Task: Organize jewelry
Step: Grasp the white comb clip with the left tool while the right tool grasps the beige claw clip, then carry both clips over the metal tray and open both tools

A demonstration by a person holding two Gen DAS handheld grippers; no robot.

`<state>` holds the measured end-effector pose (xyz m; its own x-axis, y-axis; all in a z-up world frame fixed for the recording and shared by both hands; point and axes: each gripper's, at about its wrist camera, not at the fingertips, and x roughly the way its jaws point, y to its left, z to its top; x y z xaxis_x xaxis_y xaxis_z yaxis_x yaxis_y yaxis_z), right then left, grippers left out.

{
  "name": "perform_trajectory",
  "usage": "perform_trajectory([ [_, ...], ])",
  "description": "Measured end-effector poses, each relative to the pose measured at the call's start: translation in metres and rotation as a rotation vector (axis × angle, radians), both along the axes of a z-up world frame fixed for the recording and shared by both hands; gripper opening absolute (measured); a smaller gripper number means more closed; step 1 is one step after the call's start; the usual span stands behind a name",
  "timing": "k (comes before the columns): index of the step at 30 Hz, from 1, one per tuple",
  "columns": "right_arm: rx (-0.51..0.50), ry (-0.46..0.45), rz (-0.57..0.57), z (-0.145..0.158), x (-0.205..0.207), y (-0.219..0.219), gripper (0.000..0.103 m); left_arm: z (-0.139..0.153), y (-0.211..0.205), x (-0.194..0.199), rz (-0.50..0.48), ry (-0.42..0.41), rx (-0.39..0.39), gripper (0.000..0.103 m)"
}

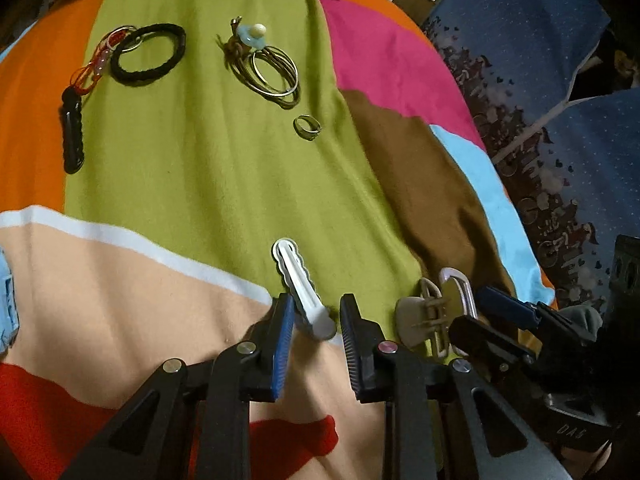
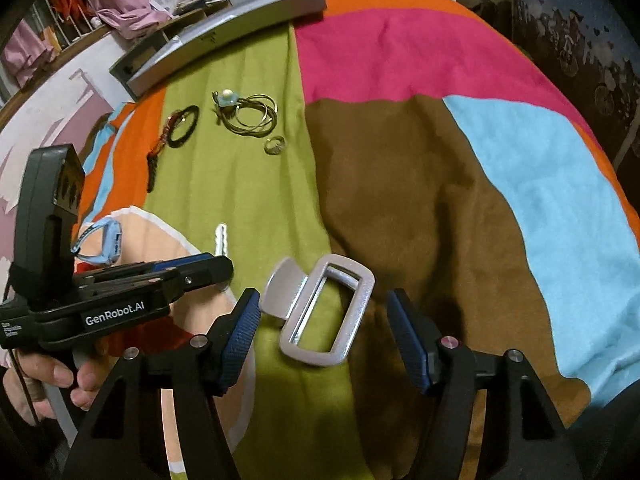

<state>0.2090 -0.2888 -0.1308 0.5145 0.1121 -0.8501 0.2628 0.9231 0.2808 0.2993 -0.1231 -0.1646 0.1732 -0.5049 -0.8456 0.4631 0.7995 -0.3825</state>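
A white wavy hair clip (image 1: 300, 284) lies on the green patch of the blanket (image 1: 192, 176). Its near end sits between the fingertips of my left gripper (image 1: 317, 308), which is open and low over it. To the right, a beige claw clip (image 2: 324, 312) rests on the green and brown patches. My right gripper (image 2: 322, 312) is open with a finger on either side of it, not touching. In the left wrist view the claw clip (image 1: 432, 312) and right gripper (image 1: 470, 308) show at the lower right. The left gripper (image 2: 224, 270) and white clip (image 2: 221, 238) appear in the right wrist view.
Further back on the green lie a black hair tie (image 1: 148, 54), red string bracelets (image 1: 100, 60), a black braided bracelet (image 1: 73, 136), gold bangles (image 1: 274, 74) with a blue flower piece (image 1: 250, 34), and a ring (image 1: 307, 126). A grey box (image 2: 224, 36) borders the far edge. A light blue item (image 2: 104, 242) lies left.
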Motion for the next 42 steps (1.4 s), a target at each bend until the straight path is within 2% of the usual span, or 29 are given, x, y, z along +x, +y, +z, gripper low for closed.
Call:
perform_trajectory([
  [2,-0.006,0.008,0.0,-0.003,0.003,0.001,0.06,-0.002,-0.004,0.004,-0.002,-0.001,0.015,0.023],
  [4,-0.008,0.014,0.008,-0.005,0.005,0.004,0.054,-0.004,-0.006,0.007,-0.004,0.009,0.031,0.023],
  [7,-0.009,0.015,0.007,-0.007,0.006,0.006,0.053,-0.005,-0.005,0.009,0.009,0.014,0.036,0.014],
  [12,0.003,-0.019,0.009,-0.003,0.004,0.006,0.052,-0.006,0.008,0.008,0.049,0.039,-0.039,0.014],
  [17,0.017,-0.112,0.018,0.011,-0.004,0.005,0.052,0.002,0.023,0.0,0.103,0.056,-0.093,0.014],
  [20,0.01,-0.178,0.031,0.024,-0.01,0.007,0.052,0.013,0.032,-0.006,0.139,0.033,-0.112,0.014],
  [23,-0.004,-0.248,0.04,0.041,-0.014,0.007,0.052,0.032,0.042,-0.011,0.169,-0.032,-0.126,0.014],
  [29,-0.024,-0.361,0.087,0.085,-0.001,0.003,0.052,0.093,0.058,0.002,0.249,-0.152,-0.166,0.014],
  [35,-0.058,-0.452,0.146,0.134,0.066,-0.005,0.051,0.15,0.07,0.048,0.279,-0.253,-0.158,0.014],
  [38,-0.11,-0.493,0.183,0.154,0.111,-0.003,0.051,0.173,0.078,0.091,0.293,-0.321,-0.124,0.014],
  [42,-0.164,-0.541,0.211,0.17,0.176,-0.002,0.051,0.185,0.085,0.152,0.309,-0.41,-0.085,0.014],
])
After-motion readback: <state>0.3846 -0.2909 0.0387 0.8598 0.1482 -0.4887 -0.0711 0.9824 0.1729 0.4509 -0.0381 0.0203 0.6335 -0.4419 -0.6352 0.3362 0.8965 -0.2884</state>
